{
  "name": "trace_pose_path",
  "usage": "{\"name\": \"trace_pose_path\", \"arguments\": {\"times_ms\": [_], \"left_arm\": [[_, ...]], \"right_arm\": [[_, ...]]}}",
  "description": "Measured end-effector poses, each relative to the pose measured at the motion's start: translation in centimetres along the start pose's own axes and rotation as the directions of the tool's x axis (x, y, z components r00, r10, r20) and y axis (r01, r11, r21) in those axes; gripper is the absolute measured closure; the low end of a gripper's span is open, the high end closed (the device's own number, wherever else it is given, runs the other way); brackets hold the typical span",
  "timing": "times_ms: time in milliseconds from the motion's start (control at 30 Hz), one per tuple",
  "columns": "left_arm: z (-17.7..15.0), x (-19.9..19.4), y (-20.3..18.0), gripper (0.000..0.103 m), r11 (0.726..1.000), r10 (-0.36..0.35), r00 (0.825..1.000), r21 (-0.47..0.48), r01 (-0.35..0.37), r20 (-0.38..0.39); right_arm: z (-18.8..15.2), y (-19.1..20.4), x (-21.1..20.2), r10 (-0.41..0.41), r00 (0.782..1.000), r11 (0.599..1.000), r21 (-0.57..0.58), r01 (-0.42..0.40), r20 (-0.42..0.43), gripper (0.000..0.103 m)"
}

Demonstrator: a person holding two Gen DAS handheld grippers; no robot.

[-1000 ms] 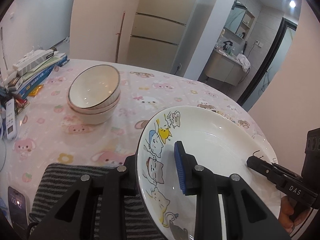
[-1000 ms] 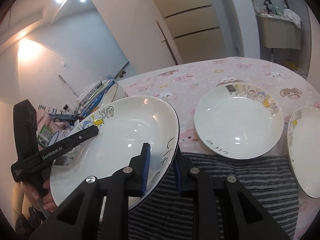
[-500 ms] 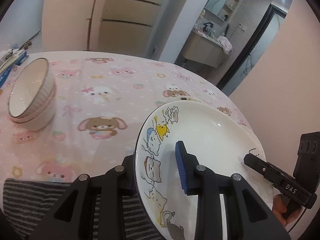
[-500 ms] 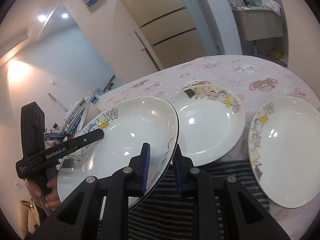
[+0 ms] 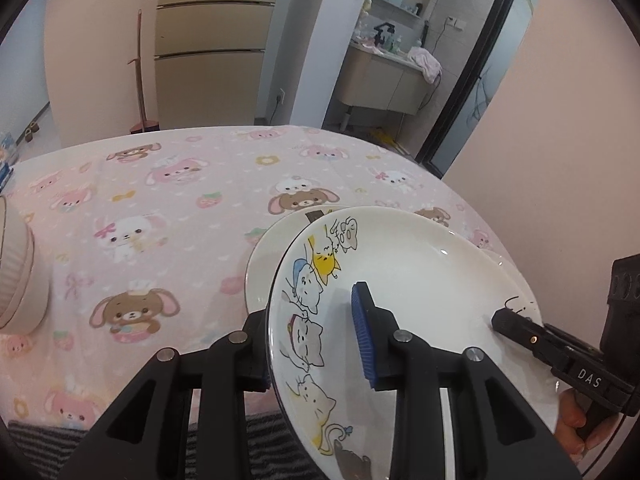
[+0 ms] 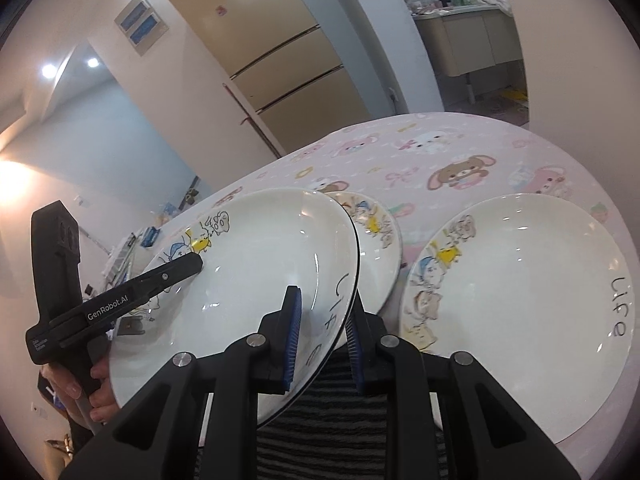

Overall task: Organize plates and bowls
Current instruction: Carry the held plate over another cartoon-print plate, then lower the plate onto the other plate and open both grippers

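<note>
A white plate with cartoon cats [image 5: 420, 280] is held tilted above the table by both grippers. My left gripper [image 5: 312, 344] is shut on its cat-painted rim, one blue pad on the inside face and the other finger behind. My right gripper [image 6: 323, 340] is shut on the opposite rim, at the word "Life" [image 6: 332, 320]. Each gripper shows in the other's view: the right gripper [image 5: 516, 324] and the left gripper [image 6: 188, 266]. The held plate [image 6: 260, 272] hangs over a second cat plate [image 6: 376, 248] lying on the table, partly hidden beneath it [image 5: 264, 264].
A third cat plate [image 6: 520, 300] lies to the right, partly on a striped cloth [image 6: 332, 420]. Stacked bowls [image 5: 16, 280] sit at the far left edge of the left wrist view. The pink cartoon tablecloth [image 5: 160, 184] covers the round table.
Both grippers carried the plate rightward across the table. The bowls slid to the left edge of view, and the held plate now overlaps the second plate; the third plate came fully into view.
</note>
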State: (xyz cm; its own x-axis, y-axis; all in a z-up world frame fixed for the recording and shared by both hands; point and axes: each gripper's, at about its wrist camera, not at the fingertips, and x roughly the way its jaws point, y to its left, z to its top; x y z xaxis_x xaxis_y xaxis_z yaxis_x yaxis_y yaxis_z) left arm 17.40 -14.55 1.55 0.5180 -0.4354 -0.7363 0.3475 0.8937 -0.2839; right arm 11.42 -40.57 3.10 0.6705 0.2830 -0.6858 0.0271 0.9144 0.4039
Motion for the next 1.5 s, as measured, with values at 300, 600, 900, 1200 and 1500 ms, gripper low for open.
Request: {"name": "trace_pose_path", "arguments": {"times_ms": [300, 600, 900, 1200, 1500], "left_arm": [[-1.4, 2.3, 1.3, 0.073, 0.999, 0.034, 0.998, 0.003, -0.034, -0.044], [-2.6, 4.4, 1.4, 0.070, 0.976, 0.200, 0.979, 0.092, -0.196, -0.031], [-2.8, 5.2, 0.6, 0.070, 0.962, 0.228, 0.974, 0.154, -0.227, 0.010], [-2.8, 5.8, 0.0, 0.071, 0.947, 0.267, 0.961, 0.166, -0.275, 0.070], [-2.6, 5.8, 0.0, 0.071, 0.946, 0.279, 0.956, 0.146, -0.290, 0.092]], "right_arm": [[-0.9, -0.8, 2.7, -0.006, 0.997, 1.000, 0.020, 0.007, -0.076, 0.078], [-2.0, 1.6, 4.2, -0.142, 0.988, 0.988, -0.074, 0.137, -0.062, 0.078], [-1.8, 2.4, 4.1, -0.244, 0.970, 0.966, -0.096, 0.241, -0.014, 0.076], [-1.7, 0.9, 5.4, -0.238, 0.970, 0.971, -0.050, 0.235, -0.044, 0.076], [-1.6, 1.3, 5.7, -0.287, 0.957, 0.957, -0.051, 0.286, -0.027, 0.076]]}}
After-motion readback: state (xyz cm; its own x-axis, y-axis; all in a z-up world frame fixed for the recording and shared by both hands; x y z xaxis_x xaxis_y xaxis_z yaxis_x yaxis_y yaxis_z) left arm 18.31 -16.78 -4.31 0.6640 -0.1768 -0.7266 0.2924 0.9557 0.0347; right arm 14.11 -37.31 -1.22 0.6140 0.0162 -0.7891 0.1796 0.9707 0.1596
